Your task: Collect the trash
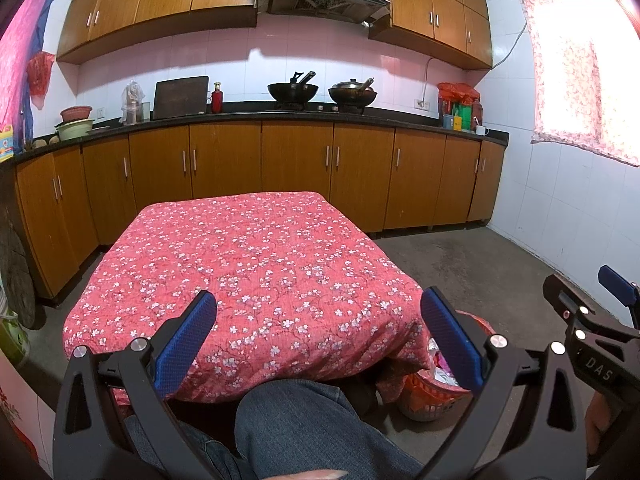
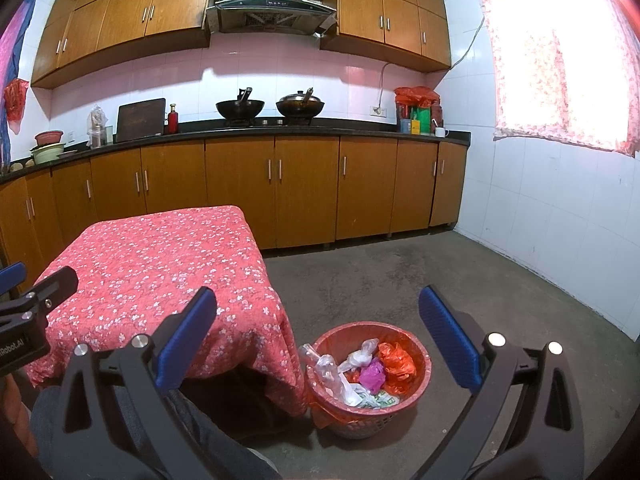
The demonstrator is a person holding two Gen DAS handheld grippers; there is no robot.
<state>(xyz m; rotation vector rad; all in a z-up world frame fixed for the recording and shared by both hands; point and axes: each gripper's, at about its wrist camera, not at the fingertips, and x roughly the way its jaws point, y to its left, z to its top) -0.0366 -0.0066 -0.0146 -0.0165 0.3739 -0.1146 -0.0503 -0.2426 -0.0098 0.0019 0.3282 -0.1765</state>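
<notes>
A: Both tongs are spread and carry nothing: the left tongs (image 1: 318, 332) hang over the bare, cloth-covered counter (image 1: 256, 264), the right tongs (image 2: 318, 332) just above the bin (image 2: 416, 396).

B: Where's the trash?

A: The bags (image 2: 368, 368) lie in the bin, on the floor at the counter's 5 o'clock corner.

B: Then I'd say collecting is nearly finished. Any next reach should descend straight, clear of the hanging cloth edge (image 2: 290, 344). From 12 to 3 o'clock the floor (image 2: 460, 272) is open.
</notes>
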